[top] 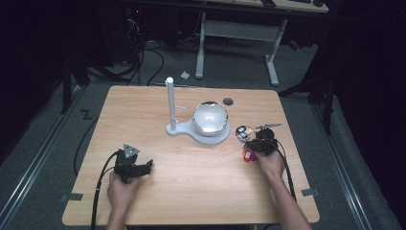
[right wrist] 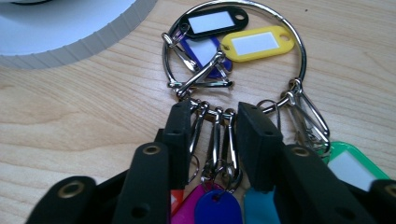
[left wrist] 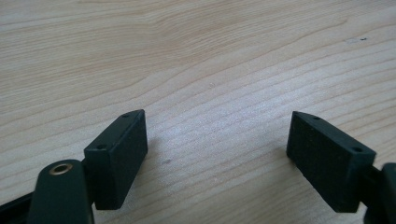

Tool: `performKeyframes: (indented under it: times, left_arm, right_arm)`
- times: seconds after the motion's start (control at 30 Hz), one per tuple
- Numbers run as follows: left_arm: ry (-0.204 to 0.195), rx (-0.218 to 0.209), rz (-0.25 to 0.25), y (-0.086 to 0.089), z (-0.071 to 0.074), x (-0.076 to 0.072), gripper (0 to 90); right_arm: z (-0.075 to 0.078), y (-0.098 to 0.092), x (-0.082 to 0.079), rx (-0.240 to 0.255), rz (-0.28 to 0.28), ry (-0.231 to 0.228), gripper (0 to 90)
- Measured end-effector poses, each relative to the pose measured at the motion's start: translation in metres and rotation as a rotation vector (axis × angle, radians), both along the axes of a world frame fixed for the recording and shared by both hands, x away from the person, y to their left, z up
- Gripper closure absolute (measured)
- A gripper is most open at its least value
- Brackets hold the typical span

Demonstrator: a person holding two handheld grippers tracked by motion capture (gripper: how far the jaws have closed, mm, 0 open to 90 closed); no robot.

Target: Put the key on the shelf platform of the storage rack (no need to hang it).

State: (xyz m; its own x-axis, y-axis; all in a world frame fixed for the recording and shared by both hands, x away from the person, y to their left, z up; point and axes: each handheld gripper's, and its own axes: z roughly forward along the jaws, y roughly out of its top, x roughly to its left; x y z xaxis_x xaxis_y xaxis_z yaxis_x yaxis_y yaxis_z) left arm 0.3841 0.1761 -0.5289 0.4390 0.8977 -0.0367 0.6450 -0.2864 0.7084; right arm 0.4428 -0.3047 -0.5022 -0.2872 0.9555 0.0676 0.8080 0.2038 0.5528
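- My right gripper (right wrist: 217,135) is nearest the lens: its jaws straddle three metal snap clips (right wrist: 217,144) hanging from the big key ring (right wrist: 299,51). The pads stand close on each side, a sliver of gap showing, so not yet clamped.
- The key ring lies flat on the wooden table (top: 191,182), carrying coloured tags: black (right wrist: 212,21), yellow (right wrist: 257,43), blue, green (right wrist: 350,165), magenta.
- The key ring sits just right of the white stand's (top: 198,132) round base, which holds a shiny dome (top: 209,117) beside an upright post (top: 169,98).
- My left gripper (top: 135,167) rests well apart on the table's left side, jaws wide apart over bare wood.
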Motion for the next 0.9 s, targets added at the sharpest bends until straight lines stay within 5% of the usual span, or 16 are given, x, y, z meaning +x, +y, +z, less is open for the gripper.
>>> performKeyframes:
  times: [0.07, 0.3, 0.57, 0.7, 0.9]
  left_arm:
    - [0.0, 0.0, 0.0, 0.0, 0.0, 0.0, 20.8]
    - [0.0, 0.001, 0.0, 0.0, 0.0, 0.0, 20.7]
    - [0.0, 0.001, 0.0, 0.0, 0.0, 0.0, 20.7]
    - [0.0, 0.001, 0.0, 0.0, 0.0, 0.0, 20.7]
    - [0.0, 0.001, 0.0, 0.0, 0.0, 0.0, 20.7]
  right_arm:
    - [0.0, 0.0, 0.0, 0.003, 0.004, 0.004, 78.1]
    - [0.0, -0.003, 0.001, 0.025, -0.025, 0.013, 74.9]
    - [0.0, -0.003, 0.002, 0.044, -0.011, 0.02, 82.1]
    - [0.001, -0.003, 0.0, 0.014, 0.007, -0.017, 83.4]
    - [0.014, -0.007, -0.007, 0.037, 0.031, -0.092, 88.9]
